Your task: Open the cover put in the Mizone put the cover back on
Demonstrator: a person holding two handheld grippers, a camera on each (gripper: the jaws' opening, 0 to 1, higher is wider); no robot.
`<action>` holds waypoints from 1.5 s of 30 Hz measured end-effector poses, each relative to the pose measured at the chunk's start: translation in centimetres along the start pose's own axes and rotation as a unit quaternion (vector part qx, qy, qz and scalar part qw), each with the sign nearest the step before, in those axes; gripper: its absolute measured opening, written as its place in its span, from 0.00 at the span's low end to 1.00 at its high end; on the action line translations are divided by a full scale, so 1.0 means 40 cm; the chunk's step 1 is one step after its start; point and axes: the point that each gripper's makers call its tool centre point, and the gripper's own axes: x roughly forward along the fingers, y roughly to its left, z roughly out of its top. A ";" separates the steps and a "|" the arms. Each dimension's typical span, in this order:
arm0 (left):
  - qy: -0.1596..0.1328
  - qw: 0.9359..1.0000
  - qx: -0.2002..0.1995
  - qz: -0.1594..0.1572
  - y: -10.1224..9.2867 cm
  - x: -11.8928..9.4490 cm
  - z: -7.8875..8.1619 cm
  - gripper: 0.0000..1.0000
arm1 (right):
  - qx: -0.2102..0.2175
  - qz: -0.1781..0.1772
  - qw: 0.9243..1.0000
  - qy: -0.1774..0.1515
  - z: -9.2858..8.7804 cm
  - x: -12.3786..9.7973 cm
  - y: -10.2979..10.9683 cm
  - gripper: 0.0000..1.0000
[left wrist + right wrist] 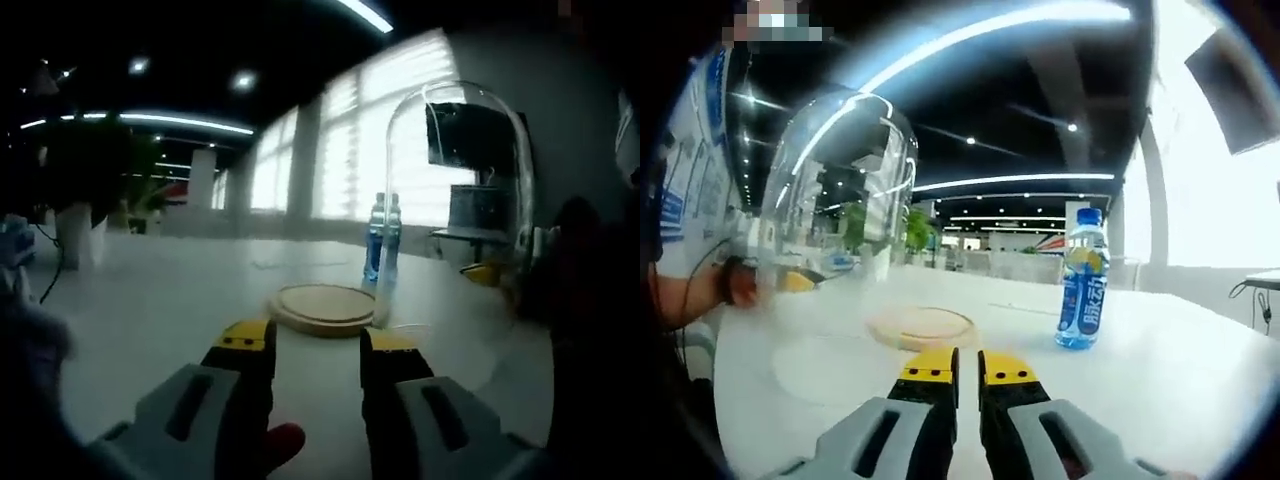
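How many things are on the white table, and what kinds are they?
Bottle: 1
Glass dome cover: 1
Round wooden base: 1
Total: 3

The left gripper (318,345) is low in its view, jaws parted. The right gripper (968,365) has its jaws nearly together, seemingly closed on nothing.

On the white table (1200,390) there is one blue Mizone bottle (1083,282), one round wooden base (921,327) and one clear glass dome cover (840,180).
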 end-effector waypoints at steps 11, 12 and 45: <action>-0.018 0.999 -0.024 -0.012 0.010 -0.012 0.002 0.27 | -0.008 -0.053 0.998 -0.022 0.023 -0.006 -0.039 0.10; -0.017 0.999 -0.024 -0.013 0.009 -0.012 0.002 0.27 | -0.009 -0.054 0.998 -0.024 0.025 -0.005 -0.039 0.12; -0.033 0.998 -0.042 -0.032 0.001 -0.019 0.012 0.23 | -0.027 -0.111 0.993 -0.027 0.190 0.135 -0.164 0.15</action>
